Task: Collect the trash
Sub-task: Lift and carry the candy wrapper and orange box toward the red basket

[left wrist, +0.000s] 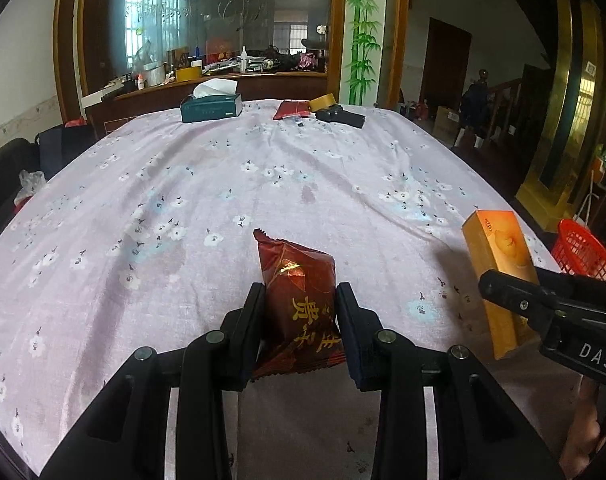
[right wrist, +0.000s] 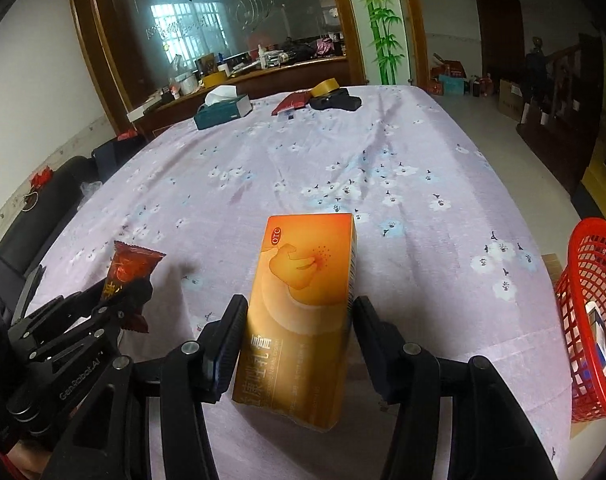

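Observation:
My left gripper (left wrist: pixel 301 296) is shut on a dark red snack packet (left wrist: pixel 299 292) with gold characters and holds it above the tablecloth. It also shows in the right wrist view (right wrist: pixel 129 276) at the left. My right gripper (right wrist: pixel 299 312) is shut on an orange medicine box (right wrist: pixel 303 312), held lengthwise between the fingers. The box also shows in the left wrist view (left wrist: pixel 499 276) at the right, with the right gripper (left wrist: pixel 515 292) on it. A red mesh basket (right wrist: pixel 587 312) stands off the table's right edge, with some items inside.
The table is covered by a lilac flowered cloth (left wrist: pixel 263 184). At its far end lie a green tissue box (left wrist: pixel 211 106), a red packet (left wrist: pixel 293 110), a tape roll (left wrist: pixel 322 101) and a black object (left wrist: pixel 341 117). A cluttered counter stands behind.

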